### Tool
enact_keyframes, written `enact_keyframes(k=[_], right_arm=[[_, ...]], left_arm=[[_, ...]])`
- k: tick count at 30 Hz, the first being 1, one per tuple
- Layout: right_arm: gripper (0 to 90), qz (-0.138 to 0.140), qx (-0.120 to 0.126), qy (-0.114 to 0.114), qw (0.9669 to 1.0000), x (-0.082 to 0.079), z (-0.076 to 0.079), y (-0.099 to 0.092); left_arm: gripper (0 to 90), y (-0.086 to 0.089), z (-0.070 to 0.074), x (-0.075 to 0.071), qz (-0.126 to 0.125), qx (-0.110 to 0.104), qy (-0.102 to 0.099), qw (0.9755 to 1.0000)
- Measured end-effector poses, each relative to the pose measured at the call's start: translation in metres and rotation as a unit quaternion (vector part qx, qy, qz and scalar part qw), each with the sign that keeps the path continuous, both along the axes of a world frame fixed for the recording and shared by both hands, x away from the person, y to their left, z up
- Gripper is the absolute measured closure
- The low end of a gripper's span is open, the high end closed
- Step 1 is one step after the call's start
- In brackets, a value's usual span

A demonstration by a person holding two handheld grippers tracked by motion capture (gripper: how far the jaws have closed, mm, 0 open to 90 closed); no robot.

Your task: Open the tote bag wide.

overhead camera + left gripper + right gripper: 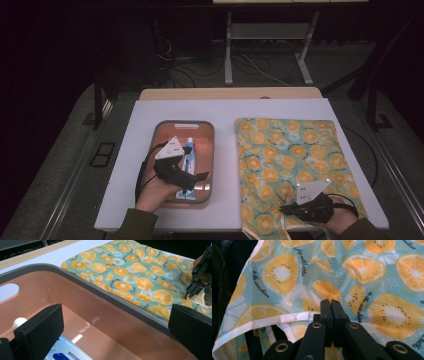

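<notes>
A grey-rimmed tray [160, 131] with a salmon-pink inside sits left of centre on the table and holds a blue and white tube [189, 152]. My left gripper [192, 177] hangs open over the tray's near end. In the left gripper view its wide-apart jaws straddle the tube [65, 352] and the tray wall [100, 290]. A teal fabric bag [290, 155] printed with orange slices lies flat on the right. My right gripper [286, 207] is at the bag's near-left corner. In the right gripper view this gripper [330, 302] is shut on the bag [374, 277], just past its white hem.
A white board [150, 110] covers the wooden table top, with bare strips around the tray and behind the bag. The bag's near edge hangs over the front of the table. Dark floor, cables and a metal stand lie beyond the far edge.
</notes>
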State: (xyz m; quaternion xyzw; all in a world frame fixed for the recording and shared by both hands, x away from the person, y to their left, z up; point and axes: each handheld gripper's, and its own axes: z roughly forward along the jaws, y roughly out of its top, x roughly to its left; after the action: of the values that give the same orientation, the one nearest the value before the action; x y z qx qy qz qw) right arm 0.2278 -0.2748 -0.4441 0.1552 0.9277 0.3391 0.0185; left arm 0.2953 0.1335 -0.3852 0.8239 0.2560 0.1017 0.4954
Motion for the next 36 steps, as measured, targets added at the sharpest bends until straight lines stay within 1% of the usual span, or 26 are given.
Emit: enact_keyframes(k=[1,3,5,6,7,8,9,11,17,23,26,27,29,32,33,34,35,36], right_arm=[[90.0,-0.004,0.006,0.005,1.0,0.002,0.0,0.0],[90.0,-0.01,0.012,-0.002,0.9999,0.004,0.001,0.003],[90.0,-0.023,0.028,-0.002,0.9993,0.007,0.005,0.007],[90.0,-0.023,0.028,-0.002,0.9993,0.007,0.005,0.007],[90.0,-0.027,0.031,-0.006,0.9992,0.009,0.006,0.008],[90.0,-0.036,0.038,-0.008,0.9986,0.013,0.008,0.013],[90.0,-0.036,0.038,-0.008,0.9986,0.013,0.008,0.013],[90.0,-0.048,0.045,-0.01,0.9978,0.021,0.01,0.021],[90.0,-0.072,0.051,-0.015,0.996,0.044,0.013,0.041],[90.0,-0.102,0.056,-0.024,0.993,0.071,0.019,0.061],[90.0,-0.108,0.057,-0.032,0.9919,0.084,0.023,0.069],[90.0,-0.111,0.058,-0.032,0.9916,0.087,0.023,0.072],[89.9,-0.117,0.053,-0.04,0.9909,0.093,0.023,0.077],[89.2,-0.115,0.045,-0.029,0.992,0.097,0.018,0.081],[85.2,-0.108,0.045,-0.027,0.9927,0.096,0.018,0.08],[85.2,-0.108,0.045,-0.027,0.9927,0.096,0.018,0.08],[69.0,-0.098,0.055,-0.022,0.9934,0.092,0.023,0.077],[64.4,-0.098,0.062,-0.027,0.9929,0.089,0.028,0.074]], left_arm=[[0.0,0.0,0.0,0.0,0.0,-0.001,0.0,1.0],[0.0,0.0,0.0,0.0,0.0,-0.002,0.001,1.0],[0.0,0.0,0.0,0.0,0.0,-0.003,0.001,1.0],[0.0,0.0,0.0,0.0,0.0,-0.003,0.001,1.0],[0.0,0.0,0.0,0.0,0.0,-0.003,0.001,1.0],[0.0,0.0,0.0,0.0,0.0,-0.003,0.001,1.0],[0.0,0.0,0.0,0.0,0.0,-0.003,0.001,1.0],[0.0,0.0,0.0,0.0,0.001,-0.003,0.001,1.0],[0.0,0.001,0.0,0.001,0.001,-0.005,0.003,1.0],[0.0,0.001,0.0,0.001,0.001,-0.005,0.004,1.0],[0.0,0.001,0.0,0.001,0.0,-0.005,0.004,1.0],[0.0,0.001,0.0,0.001,0.0,-0.005,0.004,1.0],[0.0,0.001,0.0,0.001,0.001,-0.005,0.005,1.0],[0.0,0.001,0.0,0.001,0.0,-0.005,0.005,1.0],[0.0,0.001,0.0,0.001,0.0,-0.004,0.005,1.0],[0.0,0.001,0.0,0.001,0.0,-0.004,0.005,1.0],[0.0,0.001,0.0,0.001,0.0,-0.006,0.005,1.0],[0.0,0.001,0.0,0.001,0.0,-0.005,0.005,1.0]])
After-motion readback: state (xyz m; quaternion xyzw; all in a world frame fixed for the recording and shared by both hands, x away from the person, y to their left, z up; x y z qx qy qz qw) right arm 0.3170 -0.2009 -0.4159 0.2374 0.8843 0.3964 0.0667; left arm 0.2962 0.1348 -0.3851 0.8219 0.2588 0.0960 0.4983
